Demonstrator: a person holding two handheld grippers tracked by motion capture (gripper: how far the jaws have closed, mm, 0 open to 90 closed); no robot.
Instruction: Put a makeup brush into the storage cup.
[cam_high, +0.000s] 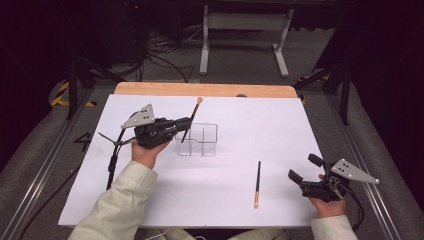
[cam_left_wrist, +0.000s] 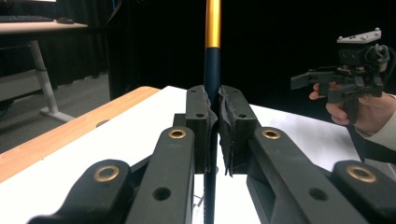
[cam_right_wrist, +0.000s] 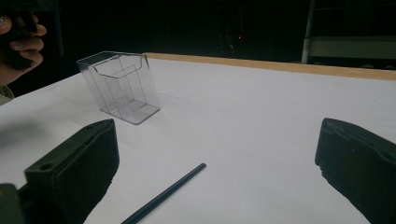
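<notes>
Left gripper (cam_high: 184, 123) clamped on a brush (cam_high: 192, 117) over the clear holder (cam_high: 200, 140). Right gripper (cam_high: 306, 169) jaws apart, near right; second brush (cam_high: 257, 183) flat on table (cam_high: 150, 200).

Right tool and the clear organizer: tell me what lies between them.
One dark brush lies on the white table between the right tool and the clear organizer, per the high view.

No legible text, labels or numbers anywhere.
</notes>
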